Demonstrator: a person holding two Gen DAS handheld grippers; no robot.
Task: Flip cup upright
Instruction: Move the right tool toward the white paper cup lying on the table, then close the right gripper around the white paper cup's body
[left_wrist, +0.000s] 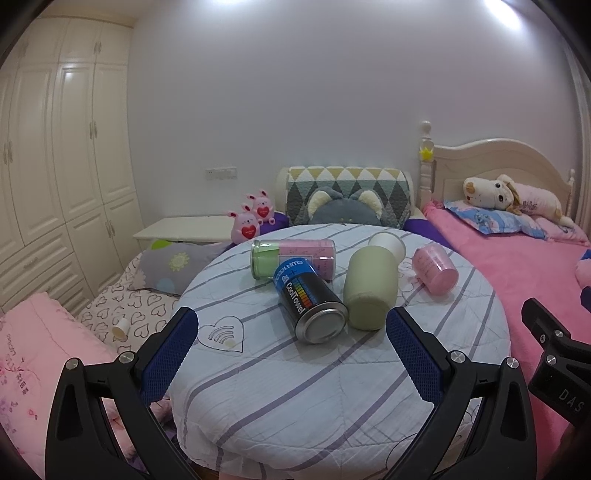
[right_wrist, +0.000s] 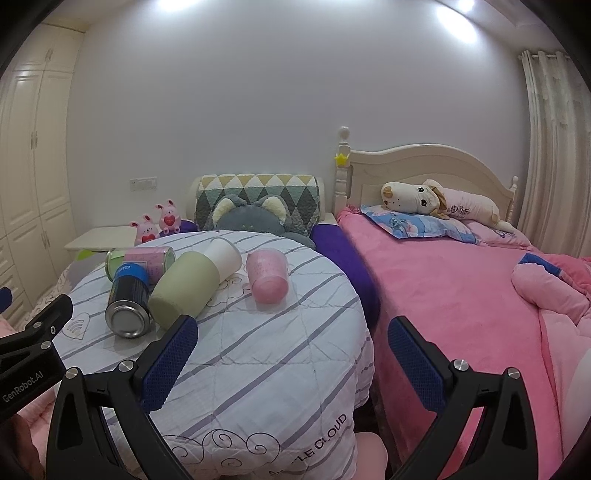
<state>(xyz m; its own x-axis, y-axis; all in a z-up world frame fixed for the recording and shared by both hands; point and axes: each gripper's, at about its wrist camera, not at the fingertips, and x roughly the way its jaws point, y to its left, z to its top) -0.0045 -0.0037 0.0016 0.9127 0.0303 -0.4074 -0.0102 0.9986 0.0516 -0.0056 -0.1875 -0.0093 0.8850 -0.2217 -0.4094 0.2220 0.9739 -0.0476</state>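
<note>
Blue textured pads line both claws, each of which is spread wide and holds nothing. Left claw (left_wrist: 291, 358) hovers over the near part of the round surface (left_wrist: 332, 398), which is draped in a white cloth with grey-purple stripes. Right claw (right_wrist: 291, 363) hovers over the surface's right edge, one finger above the cloth and the other above the pink bed (right_wrist: 461, 295).

Pink cup (right_wrist: 266, 275) lies on its side on the far right part of the surface, well ahead of the right claw and slightly to the left of its centre line. Seen from the left wrist, the cup (left_wrist: 436, 267) is ahead and to the right, beyond that claw's right finger. No claw touches it.

To the cup's left lies a pale green cylinder (left_wrist: 371, 288) with a white paper cup (left_wrist: 388, 243) at its far end. Beside these lie a black "CoolTowel" can (left_wrist: 310, 301) and, farther back, a clear canister (left_wrist: 293, 256) with green and pink contents.

Beyond the surface stand a grey cat-eared cushion (right_wrist: 251, 218), two pink rabbit toys (left_wrist: 253, 216), a plush dog (right_wrist: 436, 201) on the bed, and a cream wardrobe (left_wrist: 62, 147) on the left wall.
</note>
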